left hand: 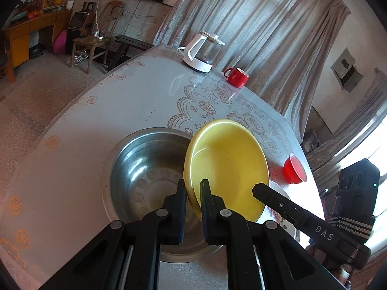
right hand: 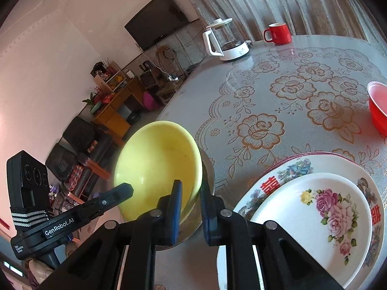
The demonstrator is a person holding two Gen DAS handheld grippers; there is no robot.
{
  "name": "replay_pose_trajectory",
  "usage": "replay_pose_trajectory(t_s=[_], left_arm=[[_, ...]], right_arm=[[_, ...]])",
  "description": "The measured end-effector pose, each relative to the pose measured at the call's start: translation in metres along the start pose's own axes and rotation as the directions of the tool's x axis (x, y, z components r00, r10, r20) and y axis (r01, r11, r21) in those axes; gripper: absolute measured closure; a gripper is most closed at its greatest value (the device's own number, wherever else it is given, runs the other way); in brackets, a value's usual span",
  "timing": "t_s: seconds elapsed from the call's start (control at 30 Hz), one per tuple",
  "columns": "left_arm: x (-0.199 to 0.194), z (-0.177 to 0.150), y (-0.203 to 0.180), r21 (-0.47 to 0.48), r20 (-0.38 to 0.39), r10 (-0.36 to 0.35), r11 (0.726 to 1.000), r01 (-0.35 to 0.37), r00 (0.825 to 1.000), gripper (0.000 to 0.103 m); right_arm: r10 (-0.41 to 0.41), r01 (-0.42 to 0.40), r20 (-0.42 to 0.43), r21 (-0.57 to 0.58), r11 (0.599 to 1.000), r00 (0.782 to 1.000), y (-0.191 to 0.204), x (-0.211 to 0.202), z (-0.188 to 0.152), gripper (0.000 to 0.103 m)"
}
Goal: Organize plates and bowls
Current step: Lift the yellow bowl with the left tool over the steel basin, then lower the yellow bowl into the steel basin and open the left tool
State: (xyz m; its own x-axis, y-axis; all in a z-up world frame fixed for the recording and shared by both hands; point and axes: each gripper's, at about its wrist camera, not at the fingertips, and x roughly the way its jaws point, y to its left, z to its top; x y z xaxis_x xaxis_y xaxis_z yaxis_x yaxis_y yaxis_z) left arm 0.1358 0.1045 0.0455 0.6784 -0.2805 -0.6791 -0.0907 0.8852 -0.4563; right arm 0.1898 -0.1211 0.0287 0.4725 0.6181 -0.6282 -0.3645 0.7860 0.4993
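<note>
left gripper (left hand: 193, 188) jaws clamped on yellow bowl (left hand: 227, 166) rim | right gripper (right hand: 191, 188) jaws clamped same rim | bowl tilted over steel basin (left hand: 145, 169)

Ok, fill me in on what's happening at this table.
A person with a gripper in each hand is sorting dishes. Both the left gripper and the right gripper are clamped on the rim of a yellow bowl, holding it tilted over a steel bowl. Beside them, a small floral plate sits stacked on a bigger plate. A red bowl, a red mug and a kettle stand further back on the table.
</note>
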Motion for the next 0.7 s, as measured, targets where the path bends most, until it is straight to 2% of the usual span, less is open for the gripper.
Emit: replay_pose_trajectory(t_s=[0.23,0.5,0.7], left_arm=[[0.005,-0.006,0.025,-0.034,-0.01,0.043,0.998,-0.043,0.999,0.092],[0.009,-0.014,0.026,0.077,0.04,0.166,0.983,-0.169,0.985,0.092],[0.021,-0.012,0.034,0.081,0.021,0.174,0.981,-0.175,0.984,0.092]], right_arm=[[-0.009,0.006,-0.058,-0.04,0.999,0.998,0.016,0.026,-0.009,0.089],[-0.03,0.023,-0.106,-0.064,0.998,0.994,0.024,0.049,-0.016,0.089],[-0.07,0.061,-0.109,-0.079,0.995,0.992,0.025,0.056,-0.022,0.089]])
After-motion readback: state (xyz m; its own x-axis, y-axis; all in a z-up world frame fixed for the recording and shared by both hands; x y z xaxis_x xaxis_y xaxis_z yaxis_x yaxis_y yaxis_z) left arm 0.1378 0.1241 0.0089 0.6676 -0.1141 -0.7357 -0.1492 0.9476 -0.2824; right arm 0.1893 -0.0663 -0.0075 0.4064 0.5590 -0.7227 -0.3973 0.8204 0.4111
